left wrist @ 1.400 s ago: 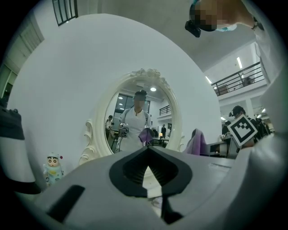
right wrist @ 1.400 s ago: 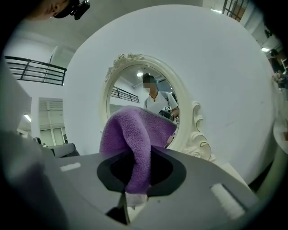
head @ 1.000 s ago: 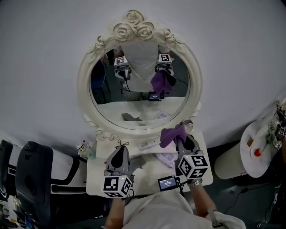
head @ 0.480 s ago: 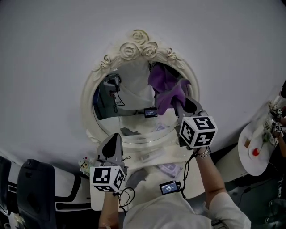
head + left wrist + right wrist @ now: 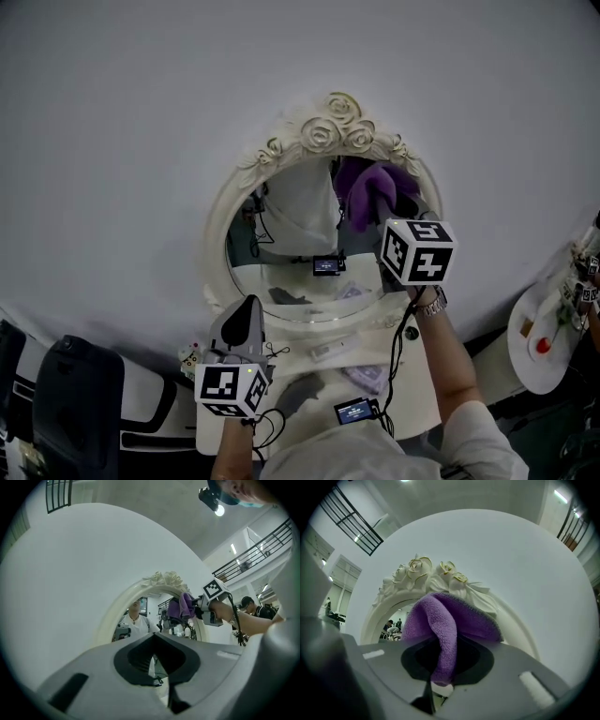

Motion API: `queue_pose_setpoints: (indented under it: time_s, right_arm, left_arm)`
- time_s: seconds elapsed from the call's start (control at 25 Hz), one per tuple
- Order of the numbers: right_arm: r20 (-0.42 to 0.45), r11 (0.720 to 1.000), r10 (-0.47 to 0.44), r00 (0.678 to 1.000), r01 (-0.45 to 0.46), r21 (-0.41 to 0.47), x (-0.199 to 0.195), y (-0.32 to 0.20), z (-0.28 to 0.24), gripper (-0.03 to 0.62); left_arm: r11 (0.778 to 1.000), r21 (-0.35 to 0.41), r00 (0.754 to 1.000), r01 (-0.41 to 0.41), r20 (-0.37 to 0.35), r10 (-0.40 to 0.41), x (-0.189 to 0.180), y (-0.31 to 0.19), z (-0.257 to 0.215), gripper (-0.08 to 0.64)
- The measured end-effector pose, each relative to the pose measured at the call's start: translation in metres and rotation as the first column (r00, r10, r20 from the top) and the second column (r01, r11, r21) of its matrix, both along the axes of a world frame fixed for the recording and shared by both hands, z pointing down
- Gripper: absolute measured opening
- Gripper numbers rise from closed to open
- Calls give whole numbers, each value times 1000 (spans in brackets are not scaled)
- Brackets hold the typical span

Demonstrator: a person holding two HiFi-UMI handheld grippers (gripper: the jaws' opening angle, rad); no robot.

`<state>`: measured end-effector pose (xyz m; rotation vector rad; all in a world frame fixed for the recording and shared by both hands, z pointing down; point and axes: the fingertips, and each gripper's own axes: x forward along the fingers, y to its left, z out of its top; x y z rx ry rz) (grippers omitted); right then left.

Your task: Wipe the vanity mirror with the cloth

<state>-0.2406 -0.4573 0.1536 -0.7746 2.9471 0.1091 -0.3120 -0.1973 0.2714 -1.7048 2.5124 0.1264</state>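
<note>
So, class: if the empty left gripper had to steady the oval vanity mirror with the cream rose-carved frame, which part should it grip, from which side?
Probably the plain left frame rim, approached from the left: it is smooth and nearest the left gripper. The rose crest is lumpy, and the right gripper holds the purple terry cloth upper right.

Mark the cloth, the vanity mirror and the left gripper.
cloth (image 5: 438, 625): right gripper view, purple fold between the jaws.
vanity mirror (image 5: 339, 129): head view, rose crest of its frame.
left gripper (image 5: 246, 307): head view, tips of its closed jaws.
</note>
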Motion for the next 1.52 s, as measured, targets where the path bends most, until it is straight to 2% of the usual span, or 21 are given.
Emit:
queue_pose_setpoints:
  time_s: [0.32,0.8,0.96,1.2,1.36,1.52]
  right_arm:
    - [33,999,-13,999,11,47,-32,32,-25,58]
    - [15,992,-80,997,78,99,-88,93,-32,58]
    - [-1,986,-142,990,142,84,-107,116,-27,58]
    - [13,983,-167,986,166,76,-131,138,-14,57]
    - [6,982,-184,983,183,52,-144,147,-3,57]
    - [-50,971,-232,971,235,49,-157,161,13,57]
  left_arm:
    - [999,12,999,51,-17,-51,-22,32,3,0]
    - [994,28,995,103,-20,-103,-35,70,4,0]
    - [992,33,993,121,-2,-121,-37,84,1,0]
    - [987,32,987,160,5,-160,-42,103,-1,0]
    - [987,27,987,158,-11,-158,-40,101,1,0]
    - [990,16,990,142,-2,-142,-30,93,0,0]
